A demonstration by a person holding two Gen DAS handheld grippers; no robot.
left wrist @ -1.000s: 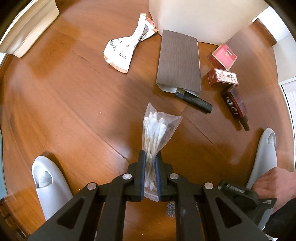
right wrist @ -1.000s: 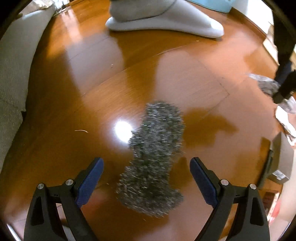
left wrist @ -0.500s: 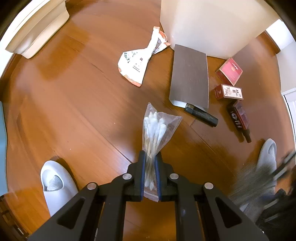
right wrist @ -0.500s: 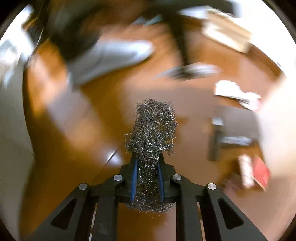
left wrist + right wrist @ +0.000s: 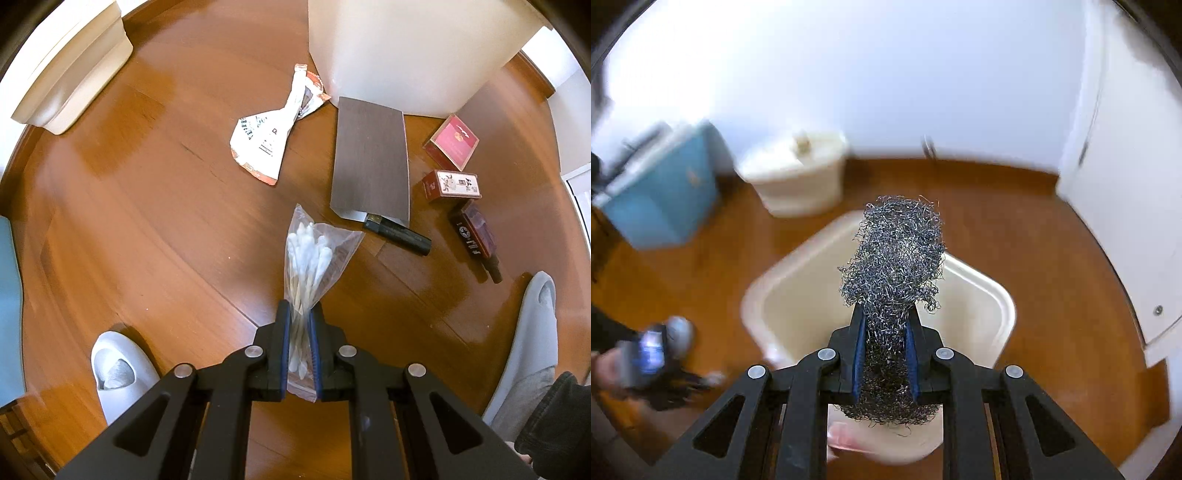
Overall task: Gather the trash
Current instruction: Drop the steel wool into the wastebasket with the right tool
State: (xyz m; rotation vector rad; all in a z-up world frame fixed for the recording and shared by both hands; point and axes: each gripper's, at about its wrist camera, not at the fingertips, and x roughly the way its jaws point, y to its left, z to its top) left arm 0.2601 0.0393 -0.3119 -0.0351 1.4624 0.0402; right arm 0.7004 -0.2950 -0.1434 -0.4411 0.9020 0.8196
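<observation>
My left gripper [image 5: 299, 317] is shut on a clear bag of cotton swabs [image 5: 314, 251] and holds it above the wooden floor. My right gripper [image 5: 885, 317] is shut on a grey steel wool pad [image 5: 894, 266] and holds it above the open cream trash bin [image 5: 798, 291]. The bin's side wall [image 5: 399, 51] stands at the top of the left wrist view. On the floor near it lie a crumpled white wrapper [image 5: 269, 136], a flat grey-brown bag [image 5: 371, 158], a black tube [image 5: 399, 233], two red boxes [image 5: 451, 142] [image 5: 452, 184] and a dark red bottle [image 5: 474, 236].
Two grey slippers [image 5: 118, 373] [image 5: 532, 339] stand on the floor at left and right. A cream container [image 5: 801, 173] and a blue box [image 5: 661, 184] sit beyond the bin. White doors [image 5: 1126, 184] line the right side.
My right gripper closed on the steel wool pad on the floor, lifted it and swung it over the trash bin. My left gripper, still holding the swab bag, rose and drew back a little.
</observation>
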